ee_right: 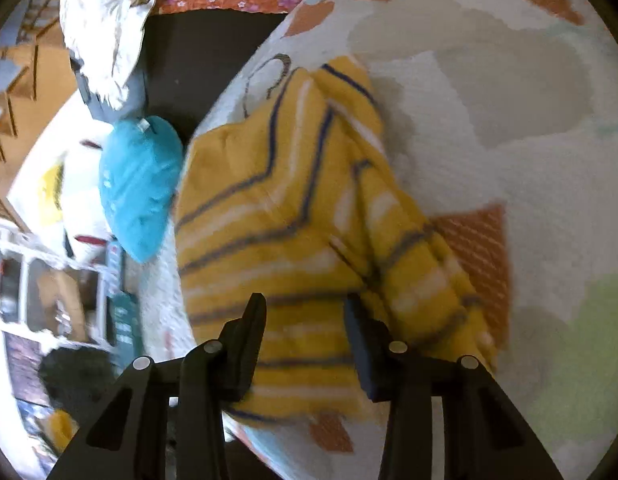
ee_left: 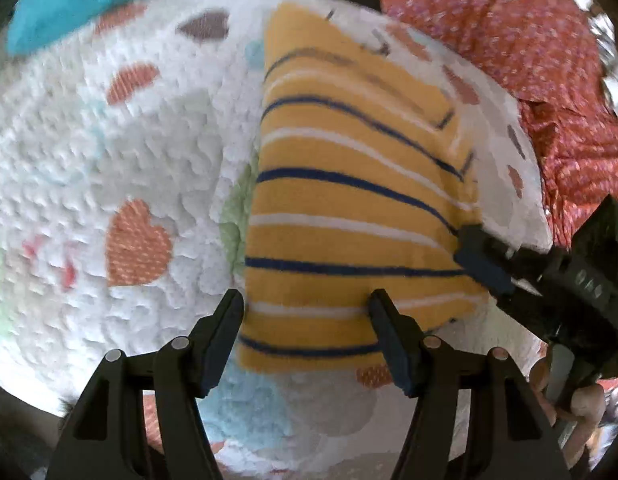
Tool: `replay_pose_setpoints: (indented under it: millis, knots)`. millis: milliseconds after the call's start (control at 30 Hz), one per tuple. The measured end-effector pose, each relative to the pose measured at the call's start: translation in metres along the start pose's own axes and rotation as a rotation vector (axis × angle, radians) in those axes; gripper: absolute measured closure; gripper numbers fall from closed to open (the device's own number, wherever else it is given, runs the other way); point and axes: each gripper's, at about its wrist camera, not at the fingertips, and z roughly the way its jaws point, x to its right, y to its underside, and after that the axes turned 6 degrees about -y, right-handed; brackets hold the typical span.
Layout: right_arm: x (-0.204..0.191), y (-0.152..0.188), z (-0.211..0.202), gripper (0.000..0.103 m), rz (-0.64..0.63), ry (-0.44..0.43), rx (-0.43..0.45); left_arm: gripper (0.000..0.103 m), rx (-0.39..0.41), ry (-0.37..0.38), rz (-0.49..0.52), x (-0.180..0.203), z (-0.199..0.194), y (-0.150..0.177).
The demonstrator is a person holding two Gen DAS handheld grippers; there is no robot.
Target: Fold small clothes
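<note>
A: Where is the garment?

B: The yellow striped top (ee_left: 349,200) lies on the white fleece blanket with hearts (ee_left: 109,160), partly folded into a long panel. The teal cloth (ee_left: 89,4) sits off at the blanket's far edge, and the red floral fabric (ee_left: 509,60) is beside it, well apart from my work.

A: And your fingers?

B: My left gripper (ee_left: 305,320) has its fingers apart, straddling the near hem of the top without pinching it. My right gripper (ee_right: 305,332) also has its fingers apart; the cloth sits between them, but I see no pad pressing on it. From the left view, the right gripper's tips are at the panel's right-hand edge.

A: So what makes this step go well?

B: I judge that I am lining up for the next fold. I should catch both near corners evenly, taking all layers, since the right side looks bunched and a loose layer could slip out. Then I would lift low and carry the hem straight along the stripes, so the edges meet squarely.
</note>
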Motion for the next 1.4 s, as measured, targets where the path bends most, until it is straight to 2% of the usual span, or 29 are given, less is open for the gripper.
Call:
replay_pose_setpoints:
  millis: [67,133,233,267,300,367,433,533,567,633,733,800,833,867,933,1000,1133,1300,1400]
  knots:
    - [-0.002,0.011,-0.013,0.056,-0.028,0.028,0.007,0.039,0.070,-0.030,0.023,0.005,-0.023,0.010]
    - [-0.005,0.025,-0.031,0.053,-0.068,0.077,0.026,0.039,0.168,-0.092,0.048,0.011,-0.051,0.025]
    - [-0.015,0.046,-0.060,0.050,-0.143,0.156,0.083,0.037,0.379,-0.267,0.083,0.024,-0.098,0.048]
    - [-0.020,0.053,-0.069,0.048,-0.174,0.187,0.104,0.029,0.450,-0.311,0.084,0.028,-0.113,0.056]
    - [-0.025,0.060,-0.078,0.047,-0.206,0.216,0.127,0.016,0.537,-0.352,0.077,0.030,-0.132,0.067]
    - [-0.036,0.076,-0.094,0.043,-0.265,0.253,0.169,0.002,0.661,-0.404,0.053,0.033,-0.161,0.084]
    - [-0.047,0.094,-0.108,0.038,-0.315,0.280,0.209,0.000,0.773,-0.437,0.018,0.031,-0.192,0.104]
    - [-0.068,0.117,-0.124,0.031,-0.392,0.321,0.277,0.000,0.862,-0.451,-0.033,0.031,-0.223,0.119]
    - [-0.076,0.126,-0.130,0.027,-0.433,0.342,0.306,0.000,0.856,-0.461,-0.049,0.032,-0.230,0.121]
    - [-0.093,0.141,-0.137,0.022,-0.498,0.374,0.369,0.000,0.795,-0.441,-0.050,0.032,-0.233,0.120]
    - [-0.112,0.170,-0.157,0.000,-0.573,0.432,0.517,0.000,0.713,-0.397,-0.052,0.030,-0.229,0.124]
    - [-0.115,0.189,-0.165,0.000,-0.620,0.476,0.630,0.000,0.664,-0.372,-0.066,0.027,-0.224,0.131]
    - [-0.115,0.192,-0.165,0.000,-0.632,0.508,0.645,0.000,0.636,-0.358,-0.073,0.025,-0.221,0.135]
    - [-0.115,0.195,-0.162,0.000,-0.640,0.550,0.639,0.000,0.608,-0.343,-0.081,0.024,-0.219,0.138]
    - [-0.112,0.193,-0.157,0.000,-0.637,0.607,0.560,0.000,0.562,-0.319,-0.093,0.021,-0.212,0.144]
    - [-0.108,0.190,-0.159,0.000,-0.606,0.600,0.533,0.000,0.542,-0.325,-0.090,0.022,-0.204,0.150]
    - [-0.107,0.193,-0.168,0.000,-0.562,0.570,0.592,0.000,0.495,-0.331,-0.085,0.024,-0.190,0.154]
    - [-0.107,0.188,-0.160,0.000,-0.551,0.597,0.515,0.000,0.398,-0.344,-0.090,0.024,-0.165,0.158]
    - [-0.108,0.197,-0.158,0.000,-0.584,0.597,0.514,0.000,0.359,-0.329,-0.080,0.027,-0.154,0.160]
